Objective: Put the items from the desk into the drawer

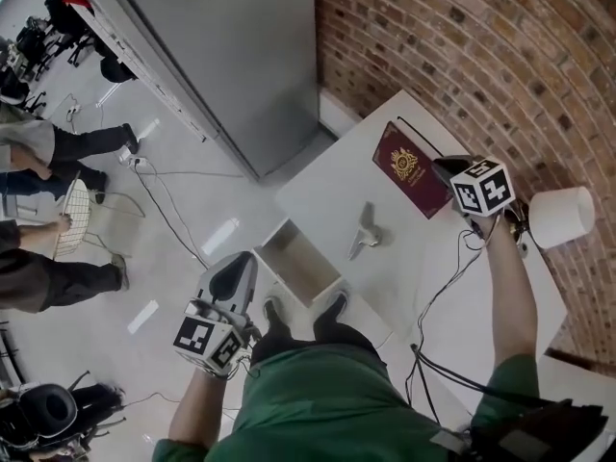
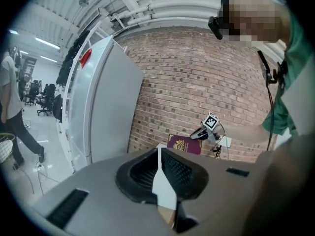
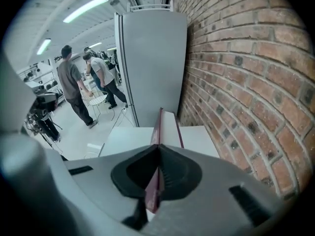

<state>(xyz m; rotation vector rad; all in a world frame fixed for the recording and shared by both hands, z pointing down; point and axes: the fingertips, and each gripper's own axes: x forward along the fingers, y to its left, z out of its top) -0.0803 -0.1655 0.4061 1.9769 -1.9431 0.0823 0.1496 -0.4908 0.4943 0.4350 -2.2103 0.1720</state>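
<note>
My right gripper (image 1: 445, 169) had its jaws clamped on the edge of the maroon passport (image 1: 404, 166), at the counter's (image 1: 327, 195) brick-wall side. I judged the carry came next: down to the open drawer (image 1: 298, 260) at 7 o'clock. A small metal piece (image 1: 364, 229) lay between them. The left gripper (image 1: 241, 272) hovered beside the drawer, jaws narrowly apart on nothing.

The head view looks steeply down on the white rectangular desk (image 1: 318, 195). The left gripper view faces the red brick wall (image 2: 197, 82) from afar; the right gripper view runs close alongside it. All share the dark red passport booklet (image 1: 409, 168).
</note>
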